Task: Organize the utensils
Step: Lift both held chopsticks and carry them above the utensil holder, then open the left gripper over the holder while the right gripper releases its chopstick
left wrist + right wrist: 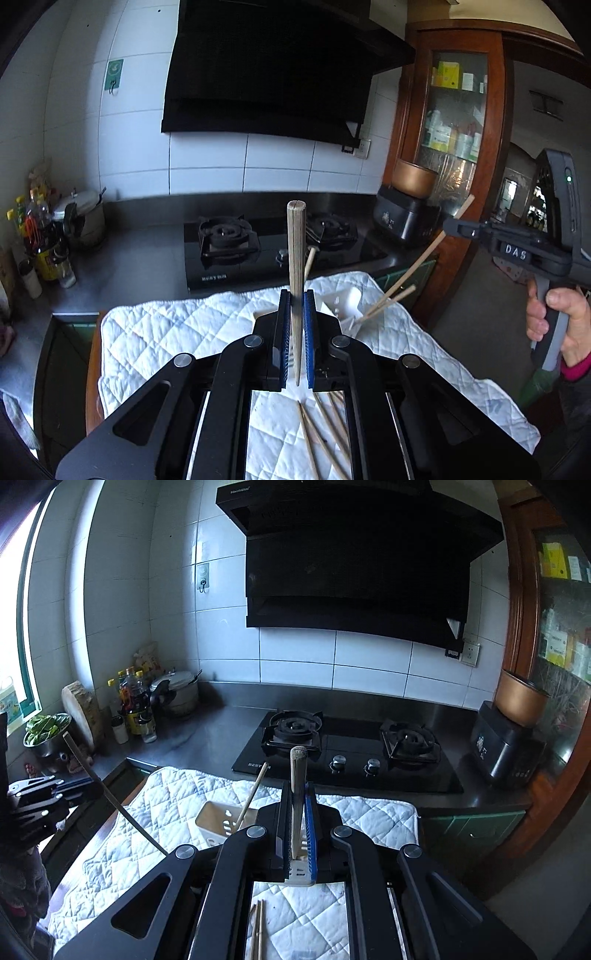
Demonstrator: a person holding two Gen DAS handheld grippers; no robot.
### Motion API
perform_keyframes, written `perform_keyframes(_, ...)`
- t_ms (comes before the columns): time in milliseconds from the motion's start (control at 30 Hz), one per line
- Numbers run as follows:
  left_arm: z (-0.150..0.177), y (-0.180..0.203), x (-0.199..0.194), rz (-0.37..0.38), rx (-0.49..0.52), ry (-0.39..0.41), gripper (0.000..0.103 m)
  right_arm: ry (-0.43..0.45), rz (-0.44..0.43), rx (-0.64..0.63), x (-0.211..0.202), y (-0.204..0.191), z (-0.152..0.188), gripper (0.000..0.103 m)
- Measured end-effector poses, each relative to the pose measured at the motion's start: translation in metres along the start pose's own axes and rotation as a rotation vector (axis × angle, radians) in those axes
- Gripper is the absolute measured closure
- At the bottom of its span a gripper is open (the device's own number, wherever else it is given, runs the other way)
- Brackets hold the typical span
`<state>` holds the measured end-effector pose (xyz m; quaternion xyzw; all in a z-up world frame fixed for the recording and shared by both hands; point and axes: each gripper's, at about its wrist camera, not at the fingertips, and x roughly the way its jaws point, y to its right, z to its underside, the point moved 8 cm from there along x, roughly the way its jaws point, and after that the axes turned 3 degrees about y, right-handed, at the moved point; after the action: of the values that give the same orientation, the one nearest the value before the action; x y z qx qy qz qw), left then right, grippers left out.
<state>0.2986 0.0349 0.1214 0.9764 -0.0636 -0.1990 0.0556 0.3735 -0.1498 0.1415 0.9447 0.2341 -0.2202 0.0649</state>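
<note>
My left gripper (296,295) is shut on a wooden chopstick (296,251) that stands upright between the blue pads. My right gripper (297,786) is shut on another chopstick (297,771), held upright with its lower end in the white slotted utensil holder (218,821). The holder stands on the white quilted cloth (155,797) and has one chopstick (253,794) leaning in it. In the left wrist view the right gripper (454,225) holds its chopstick (424,258) slanting into the holder (347,302). Several loose chopsticks (325,435) lie on the cloth below my left gripper.
A black gas stove (347,753) sits behind the cloth on the steel counter. Oil bottles (135,705), a pot (177,690) and a bowl of greens (44,731) stand at the left. A black appliance with a copper pot (509,738) stands at the right, by a wooden cabinet.
</note>
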Motion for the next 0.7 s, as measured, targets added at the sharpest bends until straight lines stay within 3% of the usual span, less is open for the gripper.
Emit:
perform_keyframes(133, -0.029, 0.001, 0.015, -0.031, 0.014, 0.034, 0.097, -0.027, 0.02, 0.004, 0.026, 0.006, -0.001, 0.096)
perform_keyframes(267, -0.036, -0.001, 0.039, -0.065, 0.021, 0.034, 0.097, -0.058, 0.012, 0.016, 0.047, 0.008, 0.01, 0.096)
perform_keyframes(700, 0.009, -0.024, 0.106, -0.085, -0.054, -0.112, 0.097, -0.14, 0.0, 0.001, 0.079, 0.004, 0.047, 0.096)
